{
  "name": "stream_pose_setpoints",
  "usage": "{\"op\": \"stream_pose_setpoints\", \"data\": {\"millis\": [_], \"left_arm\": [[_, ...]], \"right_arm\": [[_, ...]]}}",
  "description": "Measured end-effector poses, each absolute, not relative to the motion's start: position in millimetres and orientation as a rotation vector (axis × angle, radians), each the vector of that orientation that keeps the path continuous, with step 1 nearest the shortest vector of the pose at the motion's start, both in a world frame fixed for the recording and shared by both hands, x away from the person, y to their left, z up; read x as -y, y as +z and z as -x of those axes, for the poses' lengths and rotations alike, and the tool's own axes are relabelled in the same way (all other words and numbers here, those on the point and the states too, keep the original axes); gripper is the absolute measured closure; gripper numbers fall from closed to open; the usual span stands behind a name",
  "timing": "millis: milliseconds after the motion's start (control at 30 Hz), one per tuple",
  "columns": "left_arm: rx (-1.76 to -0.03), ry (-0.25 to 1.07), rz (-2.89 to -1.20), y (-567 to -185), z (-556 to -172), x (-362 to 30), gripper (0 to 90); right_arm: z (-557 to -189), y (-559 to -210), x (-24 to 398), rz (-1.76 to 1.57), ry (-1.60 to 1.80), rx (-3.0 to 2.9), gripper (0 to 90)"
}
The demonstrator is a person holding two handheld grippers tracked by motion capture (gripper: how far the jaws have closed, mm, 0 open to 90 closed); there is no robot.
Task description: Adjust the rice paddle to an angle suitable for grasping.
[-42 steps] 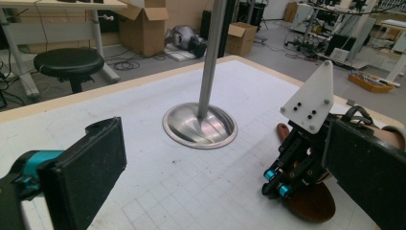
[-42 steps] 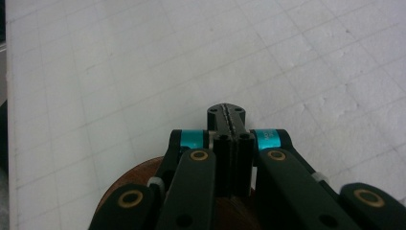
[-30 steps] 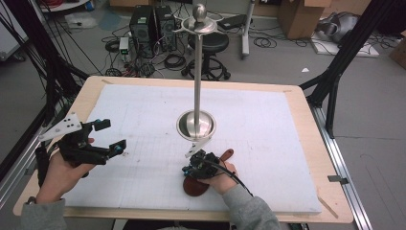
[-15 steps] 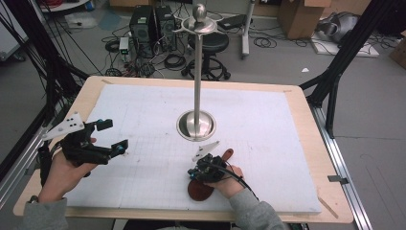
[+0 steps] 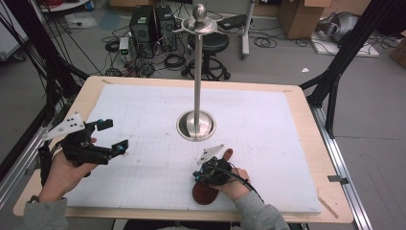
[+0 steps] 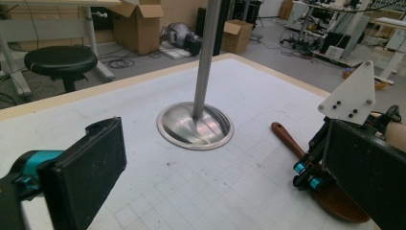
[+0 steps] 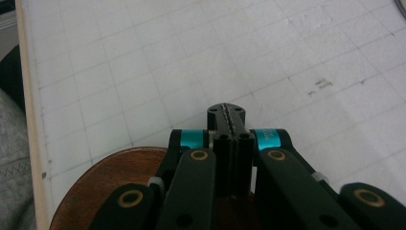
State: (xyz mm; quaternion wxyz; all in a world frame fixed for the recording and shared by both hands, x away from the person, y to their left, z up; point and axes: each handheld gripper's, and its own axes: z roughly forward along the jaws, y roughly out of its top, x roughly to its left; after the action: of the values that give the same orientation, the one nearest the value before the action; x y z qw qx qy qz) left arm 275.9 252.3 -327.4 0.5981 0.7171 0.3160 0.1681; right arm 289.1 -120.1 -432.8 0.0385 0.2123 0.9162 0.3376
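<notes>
A brown wooden spoon [image 5: 227,155] lies on the white gridded mat, its round bowl [image 7: 103,179] toward the near edge. My right gripper [image 5: 197,176] hovers low over the spoon's middle. Its jaws are shut pad on pad [image 7: 226,115] with nothing visible between them, and whether it touches the spoon I cannot tell. My left gripper [image 5: 113,136] is held above the mat's left side. It is open and empty [image 6: 225,153] and faces the stand and the right gripper [image 6: 307,174].
A metal stand with a dished round base [image 5: 196,126] and a tall pole [image 5: 197,67] rises from the mat's middle, just beyond the spoon. A wooden border [image 5: 306,115] rims the table. Stools, boxes and cables lie on the floor beyond.
My right gripper has shifted a little to the right and toward the near edge over the spoon, staying shut. The left gripper has kept its place.
</notes>
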Motion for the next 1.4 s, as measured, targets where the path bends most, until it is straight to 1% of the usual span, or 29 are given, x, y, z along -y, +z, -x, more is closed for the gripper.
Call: {"op": "stream_pose_setpoints", "data": {"millis": [1400], "left_arm": [[-0.729, 0.387, -1.667, -327.0, -275.6, -249.2, 1.8]], "right_arm": [[-276.3, -431.8, 177.3, -0.724, 1.009, -2.774, 90.0]]}}
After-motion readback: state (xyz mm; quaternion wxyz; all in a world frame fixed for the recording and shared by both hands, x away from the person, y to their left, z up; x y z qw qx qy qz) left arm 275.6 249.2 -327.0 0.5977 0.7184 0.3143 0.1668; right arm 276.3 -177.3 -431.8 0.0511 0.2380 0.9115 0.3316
